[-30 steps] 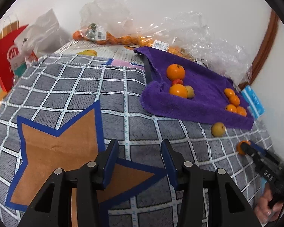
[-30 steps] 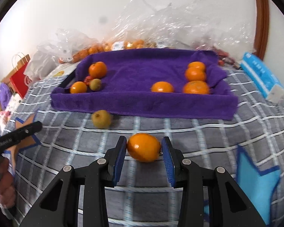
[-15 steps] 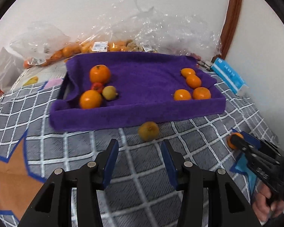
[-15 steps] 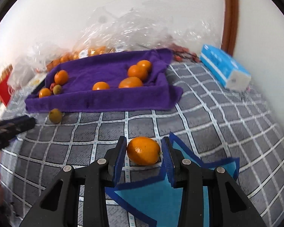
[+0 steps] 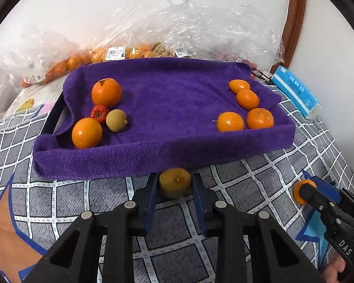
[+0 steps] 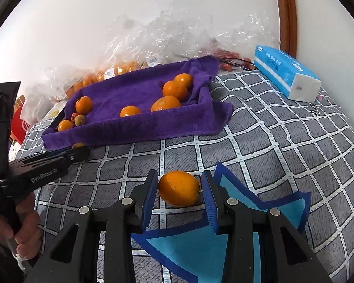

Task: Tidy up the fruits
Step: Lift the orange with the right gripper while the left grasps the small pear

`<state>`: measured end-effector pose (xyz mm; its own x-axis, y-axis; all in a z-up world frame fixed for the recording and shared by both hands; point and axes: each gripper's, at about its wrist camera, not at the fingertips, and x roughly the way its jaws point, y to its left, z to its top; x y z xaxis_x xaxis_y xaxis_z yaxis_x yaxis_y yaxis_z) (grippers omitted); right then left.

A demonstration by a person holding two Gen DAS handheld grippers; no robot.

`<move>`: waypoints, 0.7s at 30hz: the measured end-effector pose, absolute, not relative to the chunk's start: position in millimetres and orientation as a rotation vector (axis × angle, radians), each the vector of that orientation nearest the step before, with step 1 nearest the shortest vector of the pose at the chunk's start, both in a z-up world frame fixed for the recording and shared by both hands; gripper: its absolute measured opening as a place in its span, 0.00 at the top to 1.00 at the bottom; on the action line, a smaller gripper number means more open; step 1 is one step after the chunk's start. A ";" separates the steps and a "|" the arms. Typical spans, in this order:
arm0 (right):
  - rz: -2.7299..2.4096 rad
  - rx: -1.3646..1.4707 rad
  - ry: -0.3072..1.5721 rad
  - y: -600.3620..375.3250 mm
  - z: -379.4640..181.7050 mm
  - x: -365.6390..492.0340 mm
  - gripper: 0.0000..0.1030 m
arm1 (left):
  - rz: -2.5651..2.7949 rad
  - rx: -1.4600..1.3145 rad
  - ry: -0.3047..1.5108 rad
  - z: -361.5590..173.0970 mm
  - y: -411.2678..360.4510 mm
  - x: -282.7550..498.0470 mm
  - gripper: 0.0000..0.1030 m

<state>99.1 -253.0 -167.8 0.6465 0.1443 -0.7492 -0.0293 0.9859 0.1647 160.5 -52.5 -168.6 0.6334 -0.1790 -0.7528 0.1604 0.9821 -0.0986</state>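
Purple towel-lined tray (image 5: pixel 162 151) walls off the quilt directly ahead; its bare middle lies open between two fruit clusters. Tissue pack (image 6: pixel 286 70) stands well aside.
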 end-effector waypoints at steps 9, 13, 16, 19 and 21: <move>0.078 0.115 0.859 -249.5 -167.4 98.7 0.63 | -0.164 -0.063 0.869 -151.9 -14.2 129.2 0.74; 0.039 0.081 0.855 -246.2 -166.2 95.7 0.63 | -0.150 -0.125 0.913 -153.5 9.0 118.0 0.74; 0.040 0.080 0.866 -240.3 -165.1 89.6 0.63 | -0.135 -0.139 0.905 -149.8 21.7 109.4 0.74; 0.060 0.089 0.877 -231.2 -159.1 83.8 0.63 | -0.123 -0.138 0.886 -142.9 29.1 100.9 0.74; 0.070 0.084 0.874 -224.4 -152.5 80.6 0.64 | -0.115 -0.153 0.883 -138.2 35.1 97.4 0.74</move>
